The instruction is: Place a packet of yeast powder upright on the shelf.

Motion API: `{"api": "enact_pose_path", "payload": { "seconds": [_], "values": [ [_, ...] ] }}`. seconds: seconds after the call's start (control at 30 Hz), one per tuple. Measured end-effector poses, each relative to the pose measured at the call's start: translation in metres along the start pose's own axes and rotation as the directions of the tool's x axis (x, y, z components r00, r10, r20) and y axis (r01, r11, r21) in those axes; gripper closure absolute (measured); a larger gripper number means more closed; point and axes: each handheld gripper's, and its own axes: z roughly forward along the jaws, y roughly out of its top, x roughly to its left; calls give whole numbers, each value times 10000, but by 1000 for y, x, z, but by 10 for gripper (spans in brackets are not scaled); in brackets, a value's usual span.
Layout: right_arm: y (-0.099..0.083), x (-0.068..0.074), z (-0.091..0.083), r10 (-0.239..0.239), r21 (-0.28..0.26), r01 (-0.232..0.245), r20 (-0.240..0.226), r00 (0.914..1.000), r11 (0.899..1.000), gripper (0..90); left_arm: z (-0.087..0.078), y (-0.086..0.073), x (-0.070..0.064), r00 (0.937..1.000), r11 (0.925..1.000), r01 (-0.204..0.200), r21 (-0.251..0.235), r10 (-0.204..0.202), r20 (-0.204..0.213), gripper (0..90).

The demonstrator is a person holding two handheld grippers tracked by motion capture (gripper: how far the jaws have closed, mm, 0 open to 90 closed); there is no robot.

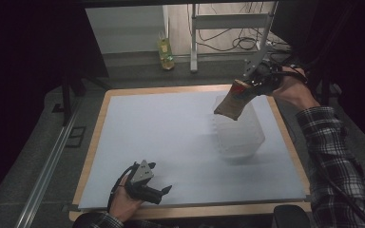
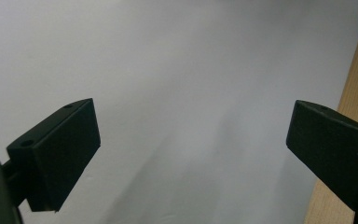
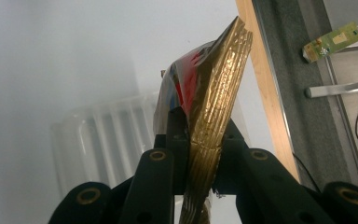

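Item: one snack packet (image 1: 229,105), gold crimped seal with red print, hanging in the air over the far right of the table (image 1: 161,137). The right gripper (image 1: 245,85) is pinching it by the top seal, jaws closed tight on the foil (the right gripper view is showing the crimp (image 3: 214,116) sandwiched between them). The packet's long axis is running steeply downward from the gripper, tilted a little toward the table's left, with its lower end hanging just above the open top of one clear ribbed plastic container (image 1: 240,133). The container is sitting directly beneath the packet, so the coming move is looking like a straight lowering into it.

One left gripper (image 1: 159,192) is resting at the near left edge, well apart from the container, jaws spread wide and holding nothing; the right hand is clearly the nearer.

Beyond the table: one bottle (image 1: 165,53) standing on the floor
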Motion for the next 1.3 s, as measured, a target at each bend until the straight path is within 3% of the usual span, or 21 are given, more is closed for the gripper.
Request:
{"api": "enact_pose_path", "payload": {
  "seconds": [0.33,0.83,0.97,1.23,1.3],
  "values": [
    [-13,-9,12,-572,674,577,-98,9983,9961,793,0,0,0,10000,10000,38,41,-38,13,28],
    [-13,-8,29,-1337,777,1415,-985,9861,9869,788,0,-1,0,10000,10000,68,52,-68,21,30],
    [-16,-9,38,-1321,980,1439,-1175,9842,9847,786,0,-1,0,10000,10000,50,68,-50,21,30],
    [-22,-12,54,-946,1125,1061,-1029,9902,9880,777,0,-1,0,10000,10000,36,82,-36,5,31],
    [-25,-14,63,-596,1175,701,-910,9941,9906,769,0,-1,0,10000,9999,61,80,-61,17,31]
  ]
}}
